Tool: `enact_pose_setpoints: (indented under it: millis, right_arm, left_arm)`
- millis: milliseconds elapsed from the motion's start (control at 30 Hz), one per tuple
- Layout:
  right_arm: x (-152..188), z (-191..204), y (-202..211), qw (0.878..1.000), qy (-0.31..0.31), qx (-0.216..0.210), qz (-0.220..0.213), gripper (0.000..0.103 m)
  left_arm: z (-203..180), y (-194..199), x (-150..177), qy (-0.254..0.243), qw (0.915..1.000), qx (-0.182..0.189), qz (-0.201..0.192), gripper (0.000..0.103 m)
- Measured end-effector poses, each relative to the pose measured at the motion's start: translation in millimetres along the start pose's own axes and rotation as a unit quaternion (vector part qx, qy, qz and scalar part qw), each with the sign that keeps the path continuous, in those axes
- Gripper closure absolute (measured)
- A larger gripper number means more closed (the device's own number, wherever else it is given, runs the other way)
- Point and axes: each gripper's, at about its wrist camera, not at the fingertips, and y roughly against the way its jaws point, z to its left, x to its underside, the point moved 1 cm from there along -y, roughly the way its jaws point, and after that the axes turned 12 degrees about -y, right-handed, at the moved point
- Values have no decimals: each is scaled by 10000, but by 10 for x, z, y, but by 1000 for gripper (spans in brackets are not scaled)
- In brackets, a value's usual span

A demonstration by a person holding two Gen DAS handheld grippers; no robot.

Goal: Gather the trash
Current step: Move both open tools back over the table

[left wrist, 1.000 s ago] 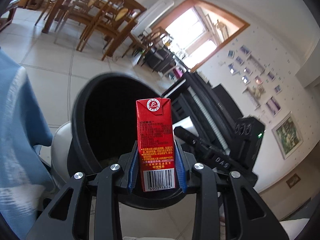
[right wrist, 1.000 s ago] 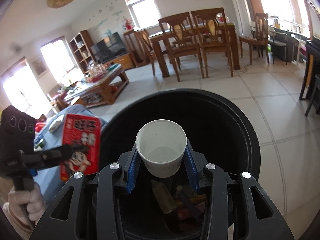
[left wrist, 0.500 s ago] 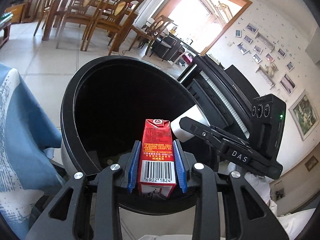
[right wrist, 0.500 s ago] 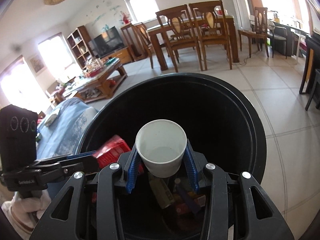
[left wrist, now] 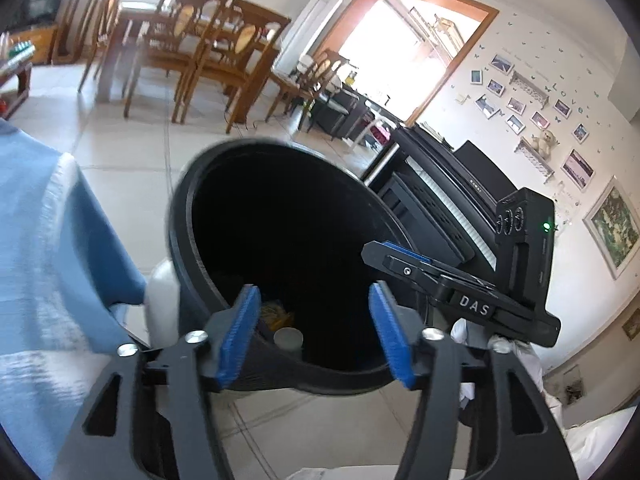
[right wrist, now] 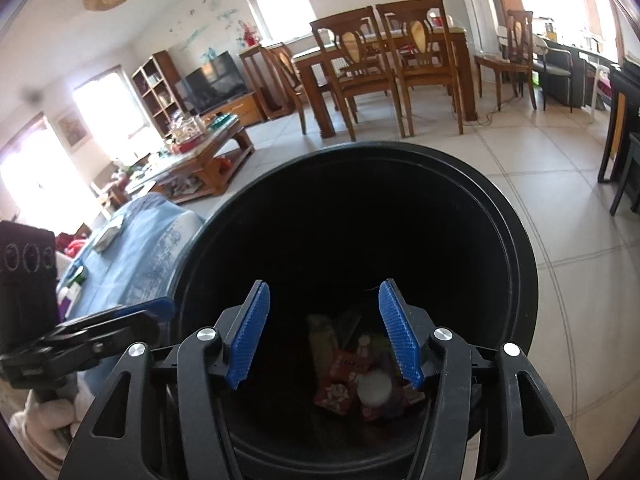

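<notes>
A black round trash bin (left wrist: 192, 208) stands on the tiled floor; it also fills the right wrist view (right wrist: 516, 240). My left gripper (left wrist: 314, 300) is open and empty over the bin's near rim. My right gripper (right wrist: 324, 300) is open and empty above the bin's mouth. At the bin's bottom lie a white paper cup (right wrist: 374, 390), a red carton (right wrist: 340, 380) and other wrappers. The cup also shows in the left wrist view (left wrist: 288, 338). The right gripper shows in the left wrist view (left wrist: 400, 256), and the left one in the right wrist view (right wrist: 132, 316).
A table with a blue cloth (left wrist: 48, 260) stands left of the bin, with small items (right wrist: 108, 232) on it. A black piano (left wrist: 448, 200) is to the right. A wooden dining table and chairs (right wrist: 384, 64) and a coffee table (right wrist: 200, 152) stand farther off.
Both grippers have opened. The red carton has left my left gripper and the white cup has left my right gripper; both now lie at the bottom of the bin.
</notes>
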Motion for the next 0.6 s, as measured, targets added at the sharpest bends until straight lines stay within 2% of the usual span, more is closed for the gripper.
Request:
enact_pose_setpoints:
  millis: [133, 233, 333, 467, 600]
  right_arm:
    - [-16, 147, 18, 9999, 51, -100, -29, 37]
    - [-28, 301, 21, 9996, 158, -230, -7, 37]
    - [-26, 547, 16, 9986, 304, -441, 25, 29]
    - [21, 927, -44, 9952, 590, -757, 204, 29]
    - [149, 1506, -163, 9874, 1026, -1104, 472, 29]
  left_arm:
    - [-2, 260, 41, -96, 9990, -362, -222, 23]
    - [41, 471, 90, -105, 9970, -673, -363, 13]
    - [105, 739, 138, -94, 9933, -1024, -528, 12]
    - [204, 1080, 207, -26, 9876, -1402, -708, 12]
    - [383, 1469, 313, 243, 9800, -1749, -923, 11]
